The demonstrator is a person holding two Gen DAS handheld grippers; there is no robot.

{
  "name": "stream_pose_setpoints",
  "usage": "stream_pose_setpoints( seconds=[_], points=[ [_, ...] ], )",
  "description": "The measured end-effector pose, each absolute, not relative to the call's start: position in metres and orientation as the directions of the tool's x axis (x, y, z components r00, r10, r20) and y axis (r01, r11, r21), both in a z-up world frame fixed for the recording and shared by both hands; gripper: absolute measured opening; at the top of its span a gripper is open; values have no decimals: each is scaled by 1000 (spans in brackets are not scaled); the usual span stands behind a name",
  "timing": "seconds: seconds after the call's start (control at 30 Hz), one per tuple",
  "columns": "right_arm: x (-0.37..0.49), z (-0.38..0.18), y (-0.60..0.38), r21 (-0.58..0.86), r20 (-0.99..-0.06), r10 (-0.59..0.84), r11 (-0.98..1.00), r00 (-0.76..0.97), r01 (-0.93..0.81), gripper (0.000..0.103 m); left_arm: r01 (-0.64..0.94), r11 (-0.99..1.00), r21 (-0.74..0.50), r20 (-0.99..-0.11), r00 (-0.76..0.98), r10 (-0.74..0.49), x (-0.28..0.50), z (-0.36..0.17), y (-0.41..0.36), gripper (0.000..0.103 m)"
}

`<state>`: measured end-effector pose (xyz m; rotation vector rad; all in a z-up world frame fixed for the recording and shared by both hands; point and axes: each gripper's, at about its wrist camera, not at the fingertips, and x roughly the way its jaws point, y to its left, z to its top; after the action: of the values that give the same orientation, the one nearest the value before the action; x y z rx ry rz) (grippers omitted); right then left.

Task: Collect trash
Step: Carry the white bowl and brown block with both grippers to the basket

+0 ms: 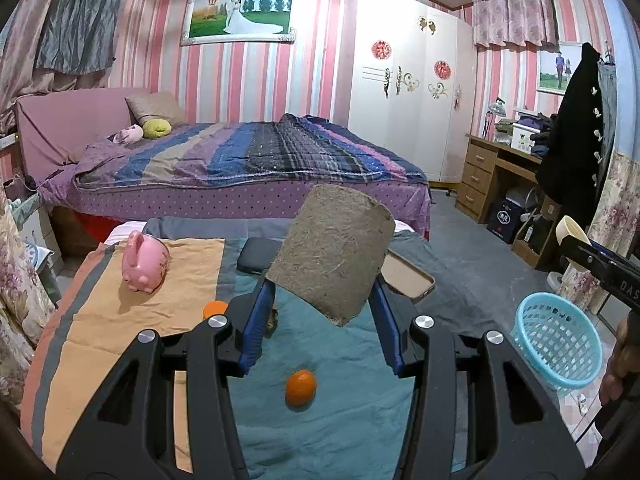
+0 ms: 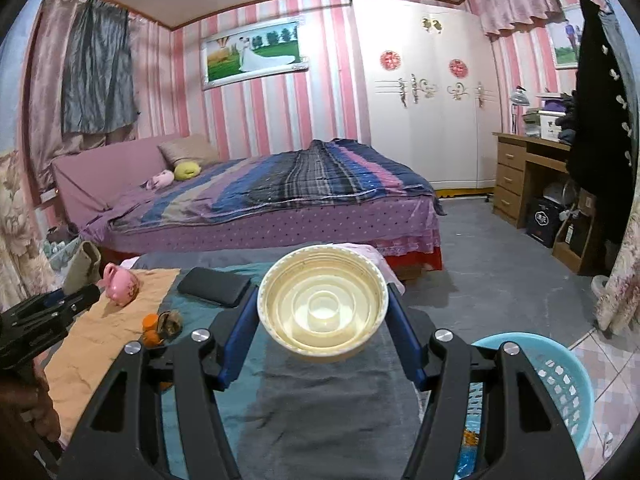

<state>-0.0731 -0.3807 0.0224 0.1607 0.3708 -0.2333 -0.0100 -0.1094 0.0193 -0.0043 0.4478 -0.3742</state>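
My left gripper (image 1: 324, 292) is shut on a grey-brown cardboard tube (image 1: 332, 256), held tilted above the teal cloth (image 1: 344, 420); the same tube (image 2: 84, 268) shows at the far left of the right wrist view. My right gripper (image 2: 324, 300) is shut on a cream round plastic lid (image 2: 322, 308), its hollow side facing the camera. A light blue plastic basket (image 2: 560, 384) stands low at the right; the basket (image 1: 560, 344) lies to the right of the tube. In the left wrist view the right gripper (image 1: 580, 248) hangs above the basket with the lid (image 1: 572, 230).
On the cloth-covered surface lie an orange (image 1: 301, 388), another orange (image 1: 214, 309), a pink piggy bank (image 1: 144, 264), a black phone (image 2: 214, 286) and a brown scrap (image 2: 170, 322). A colourful wrapper (image 2: 472, 420) shows by the basket. A bed (image 2: 280, 200) stands behind.
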Motion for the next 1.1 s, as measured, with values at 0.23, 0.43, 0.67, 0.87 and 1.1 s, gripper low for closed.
stream_pose_setpoints(
  seconds=[0.23,0.43,0.67,0.87,1.1],
  points=[
    [-80,25,-398,116,-379,-218,953,899,280,61,337,937,-94,-418,841,-345,-10,20,-111,46],
    [-89,28,-409,69,-384,-314,928,868,366,61,368,924,-107,-405,832,-378,-9,28,-132,46],
    [-97,34,-439,6,-422,-417,887,805,462,61,461,885,-56,-412,797,-442,-16,34,-190,46],
    [-113,31,-477,-7,-459,-472,849,753,528,61,529,845,-76,-415,754,-509,-23,35,-238,47],
    [-130,20,-515,32,-504,-478,822,719,569,61,622,779,-76,-432,684,-588,-38,28,-307,46]
  ],
)
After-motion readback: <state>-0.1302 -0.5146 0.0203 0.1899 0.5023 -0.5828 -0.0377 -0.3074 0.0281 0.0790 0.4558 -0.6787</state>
